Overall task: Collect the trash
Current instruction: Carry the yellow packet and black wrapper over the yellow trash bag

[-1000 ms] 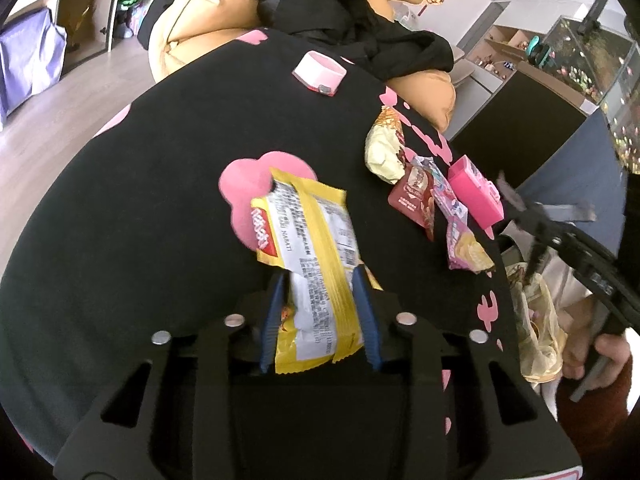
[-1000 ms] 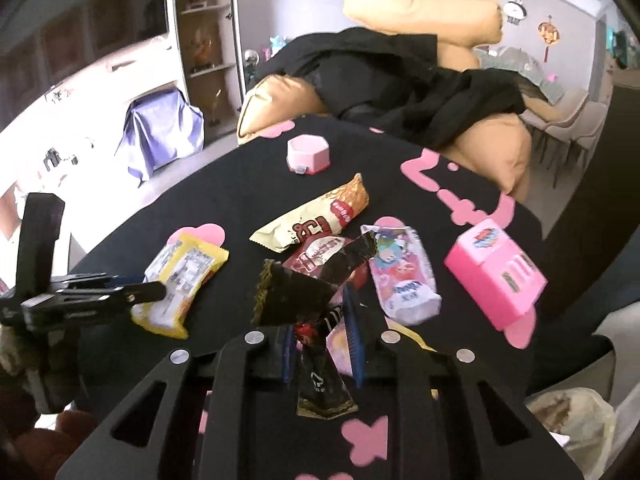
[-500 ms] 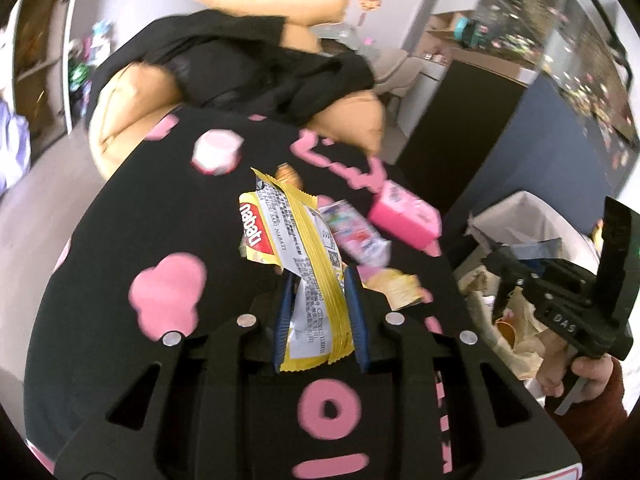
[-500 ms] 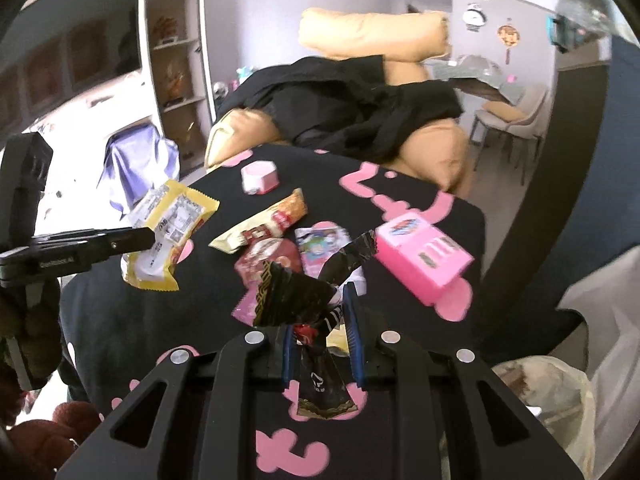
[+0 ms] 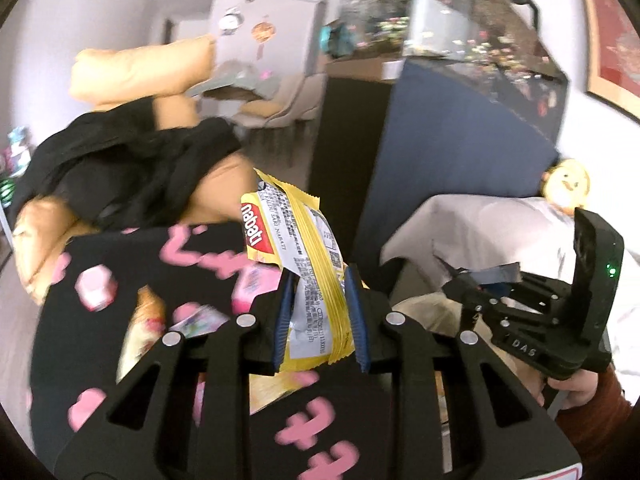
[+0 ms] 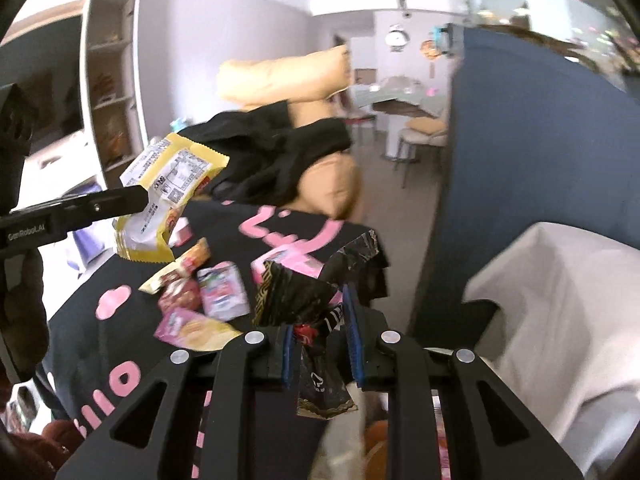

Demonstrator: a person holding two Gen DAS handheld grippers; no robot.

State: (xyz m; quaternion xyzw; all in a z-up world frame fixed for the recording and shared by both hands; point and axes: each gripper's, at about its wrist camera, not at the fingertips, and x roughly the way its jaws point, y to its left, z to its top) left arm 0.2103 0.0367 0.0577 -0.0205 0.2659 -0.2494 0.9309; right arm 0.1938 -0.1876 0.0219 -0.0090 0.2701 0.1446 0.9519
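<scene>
A yellow wafer wrapper [image 5: 296, 236] stands up between the blue pads of my left gripper [image 5: 320, 274], which is shut on it above the table. From the right wrist view that same wrapper [image 6: 168, 184] hangs in the left gripper [image 6: 142, 200] at the left edge. My right gripper [image 6: 318, 312] is shut on a crumpled black wrapper [image 6: 296, 292], held off the table. In the left wrist view the right gripper [image 5: 454, 290] hovers over a white trash bag [image 5: 480, 232] at the right. That bag [image 6: 560, 280] lies just right of the right gripper.
A table with a black cloth [image 5: 100, 360] bearing pink shapes carries several wrappers [image 6: 220, 292], a pink box [image 6: 296, 264] and a small pink container [image 5: 96, 292]. Orange cushions with black clothing [image 6: 272, 152] lie behind. A dark blue cabinet [image 6: 520, 160] stands beside the bag.
Both grippers rose and swung right, away from the table's middle and toward the white bag. The yellow wrapper came up off the cloth; the black wrapper stayed in the right gripper.
</scene>
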